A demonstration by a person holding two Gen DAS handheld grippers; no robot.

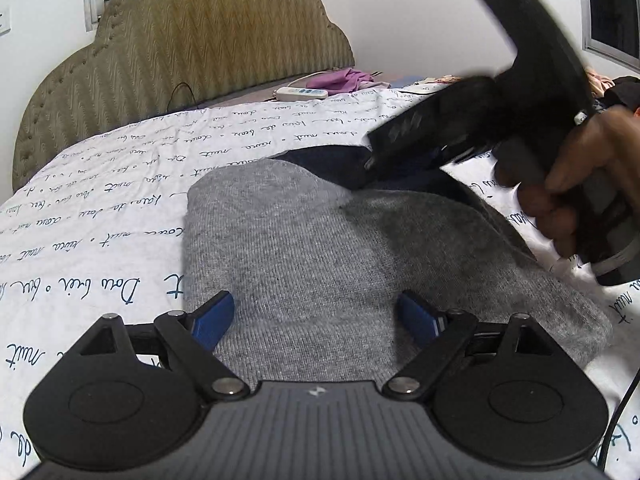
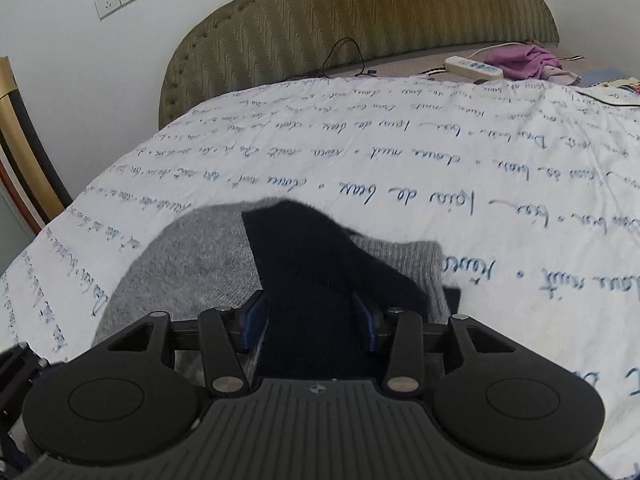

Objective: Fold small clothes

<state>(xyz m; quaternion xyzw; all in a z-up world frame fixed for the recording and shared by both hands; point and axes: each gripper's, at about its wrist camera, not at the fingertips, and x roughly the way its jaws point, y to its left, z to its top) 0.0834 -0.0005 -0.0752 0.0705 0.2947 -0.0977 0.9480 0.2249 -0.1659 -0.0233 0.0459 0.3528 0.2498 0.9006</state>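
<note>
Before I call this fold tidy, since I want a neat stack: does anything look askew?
Yes. The dark garment lies slanted across the grey garment, its edges not lined up, with grey showing on both sides. The rest of the bedsheet area looks ordinary.

Bedsheet (image 1: 100, 184): white fabric printed with rows of blue cursive script. Most words are too stylised or distorted to read reliably. A word resembling "nuit" recurs, and one large word resembles "Dou". The script appears upside down in the right wrist view (image 2: 400, 152). No other legible labels, brands or numbers.
</note>
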